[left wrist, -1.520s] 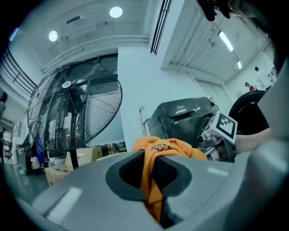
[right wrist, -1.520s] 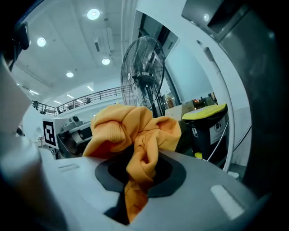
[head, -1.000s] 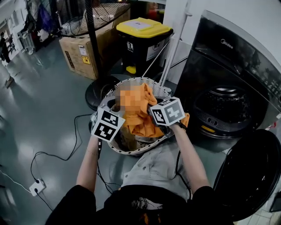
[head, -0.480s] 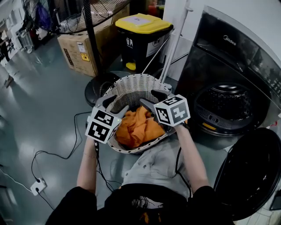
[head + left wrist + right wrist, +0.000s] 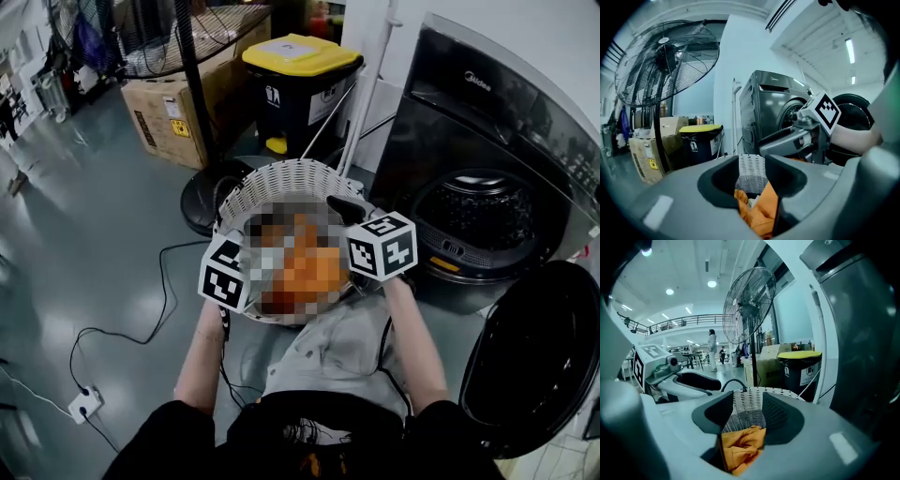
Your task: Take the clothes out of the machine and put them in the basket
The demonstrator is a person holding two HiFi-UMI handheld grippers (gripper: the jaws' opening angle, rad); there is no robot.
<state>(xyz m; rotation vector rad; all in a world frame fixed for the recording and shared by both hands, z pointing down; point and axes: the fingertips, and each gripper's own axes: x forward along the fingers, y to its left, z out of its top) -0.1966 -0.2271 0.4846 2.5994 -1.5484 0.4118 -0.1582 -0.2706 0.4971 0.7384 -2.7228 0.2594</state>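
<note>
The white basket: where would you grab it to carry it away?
The basket is probably best taken by its woven rim, from above on two opposite sides: the rim is a thin upright edge, and orange clothes fill the middle.

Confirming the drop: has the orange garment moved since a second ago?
Yes. The orange garment went down: it was bunched high over the wicker basket, and now lies inside it, below the rim.

Orange clothes [image 5: 740, 446] in a white woven basket [image 5: 281, 175].
</note>
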